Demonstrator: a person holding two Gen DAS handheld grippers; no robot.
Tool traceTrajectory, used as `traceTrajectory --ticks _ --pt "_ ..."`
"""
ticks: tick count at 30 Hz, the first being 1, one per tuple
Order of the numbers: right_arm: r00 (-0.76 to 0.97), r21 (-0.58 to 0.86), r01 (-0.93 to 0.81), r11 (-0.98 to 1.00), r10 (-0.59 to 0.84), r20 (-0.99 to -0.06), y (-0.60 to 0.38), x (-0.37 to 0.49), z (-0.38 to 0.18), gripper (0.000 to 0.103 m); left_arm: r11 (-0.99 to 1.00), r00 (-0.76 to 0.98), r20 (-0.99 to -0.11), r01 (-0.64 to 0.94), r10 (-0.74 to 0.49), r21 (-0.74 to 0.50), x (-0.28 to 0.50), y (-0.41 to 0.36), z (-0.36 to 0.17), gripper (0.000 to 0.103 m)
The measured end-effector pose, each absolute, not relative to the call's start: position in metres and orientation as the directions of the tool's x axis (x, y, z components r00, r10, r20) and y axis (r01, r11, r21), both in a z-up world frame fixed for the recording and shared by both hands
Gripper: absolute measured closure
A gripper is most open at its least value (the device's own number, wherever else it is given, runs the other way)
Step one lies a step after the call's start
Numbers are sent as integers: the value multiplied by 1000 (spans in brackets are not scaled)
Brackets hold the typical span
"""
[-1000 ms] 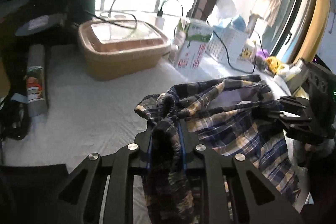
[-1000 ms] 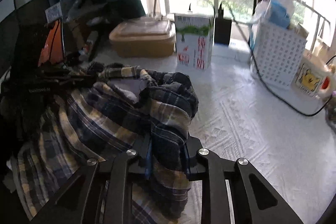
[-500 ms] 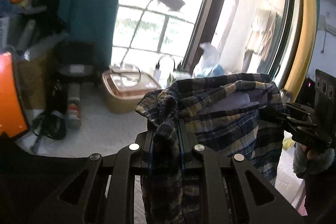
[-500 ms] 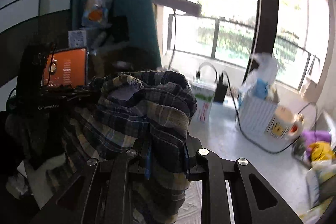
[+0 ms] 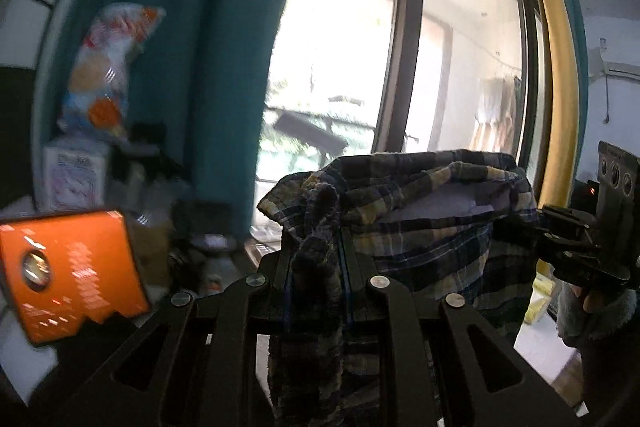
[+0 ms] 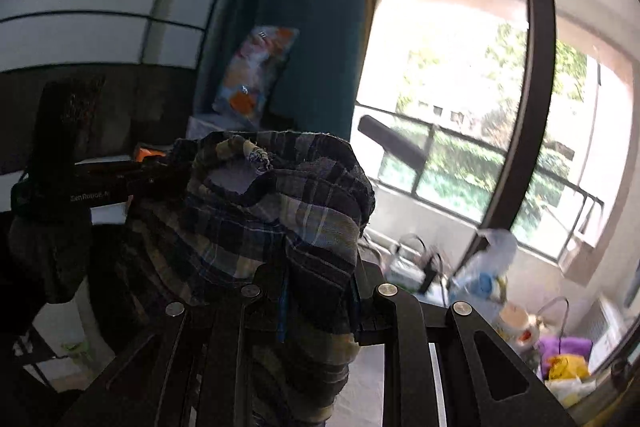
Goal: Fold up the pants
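Both tongs, left gripper [image 5: 316, 291] and right gripper [image 6: 320, 301], pinch the plaid pants [image 5: 420, 211], which have risen off the table and hang stretched between them, ready to shake flat.

Pants [image 5: 420, 227]: hang between the two grippers, clear of the surface below, one edge pinched in the left gripper [image 5: 316, 267], the opposite edge in the right gripper [image 6: 320, 291]. Right gripper sits at the right of the left wrist view; left gripper at the left of the right wrist view. Curtain [image 5: 208, 47]: behind the pants, left of the window [image 5: 340, 67]. Snack bag [image 5: 108, 67]: before the curtain, above a box [image 5: 68, 263]. Basket [image 6: 480, 279]: lower right, below the window railing [image 6: 460, 147].
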State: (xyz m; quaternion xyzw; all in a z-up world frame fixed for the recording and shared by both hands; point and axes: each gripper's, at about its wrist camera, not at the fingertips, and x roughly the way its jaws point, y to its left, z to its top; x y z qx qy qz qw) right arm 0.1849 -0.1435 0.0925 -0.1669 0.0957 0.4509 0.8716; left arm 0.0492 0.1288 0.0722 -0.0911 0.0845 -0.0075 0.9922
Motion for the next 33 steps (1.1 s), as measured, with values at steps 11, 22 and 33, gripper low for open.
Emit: traceTrajectory --ticks 11,22,33 --pt "416 -115 -909 400 870 -266 -100 153 120 80 981 976 -157 -166 150 -96 -14 166 102 87" --pt "368 69 -880 469 768 -524 -13 245 3 80 972 834 -543 -199 100 -126 119 234 -28 87" --pt "314 180 -799 574 653 -690 27 333 -105 63 968 710 -698 -230 95 -102 191 265 -98 79"
